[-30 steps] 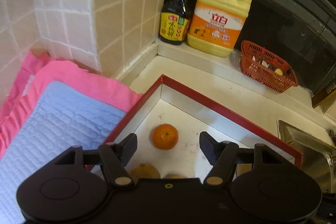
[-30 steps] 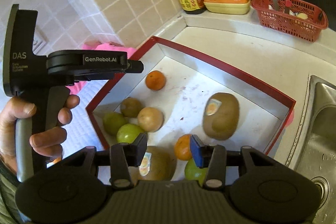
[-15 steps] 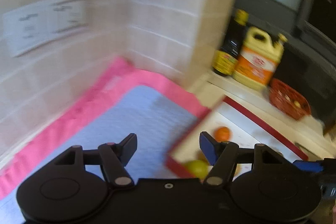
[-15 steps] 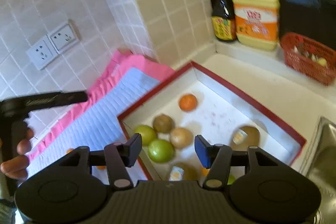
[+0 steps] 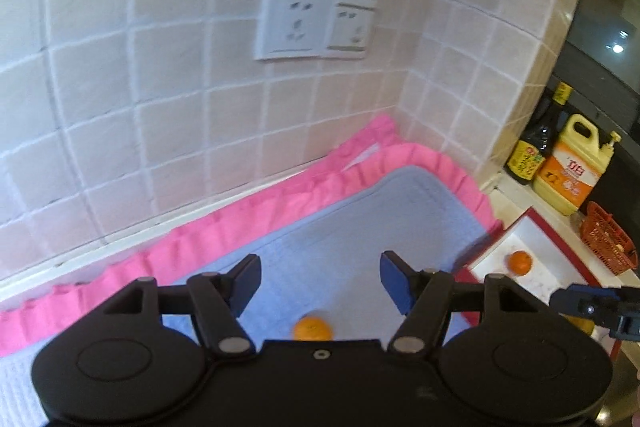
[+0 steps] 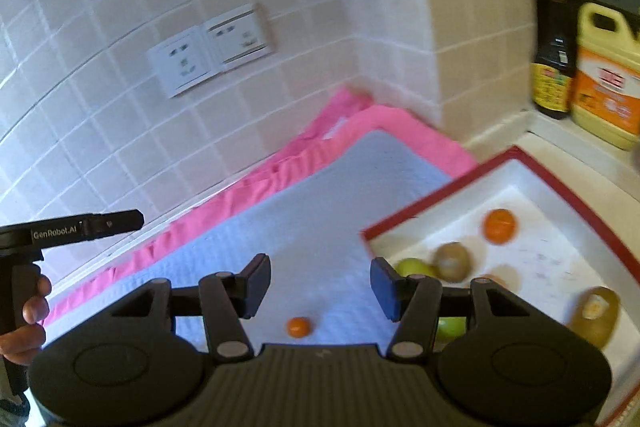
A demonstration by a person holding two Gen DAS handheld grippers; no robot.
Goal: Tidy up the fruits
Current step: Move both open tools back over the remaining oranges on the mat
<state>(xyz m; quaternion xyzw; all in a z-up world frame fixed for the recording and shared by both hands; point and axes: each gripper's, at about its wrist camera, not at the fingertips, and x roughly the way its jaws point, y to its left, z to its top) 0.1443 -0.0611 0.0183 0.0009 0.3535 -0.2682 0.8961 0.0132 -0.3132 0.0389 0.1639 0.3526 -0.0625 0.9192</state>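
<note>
A small orange [image 5: 313, 327] lies on a light blue quilted mat [image 5: 360, 223] with a pink frill. My left gripper [image 5: 320, 277] hangs open above the mat, the orange just below its fingers and nothing between them. In the right wrist view the same orange [image 6: 299, 327] sits under my right gripper [image 6: 320, 281], which is also open and empty. To the right a red-rimmed white tray [image 6: 552, 255] holds an orange [image 6: 499, 225], a kiwi [image 6: 452, 261], green fruits [image 6: 414, 267] and a large stickered kiwi [image 6: 594, 315].
A tiled wall with a double socket [image 5: 314, 23] rises behind the mat. A dark sauce bottle [image 5: 532, 151], a yellow detergent jug [image 5: 572, 171] and a red basket [image 5: 606, 241] stand past the tray. A hand [image 6: 32, 311] holds the left gripper [image 6: 84, 227] at the left edge.
Both views swung left from the tray to the mat and the wall. The right jaws widened. The small orange on the mat has come into view.
</note>
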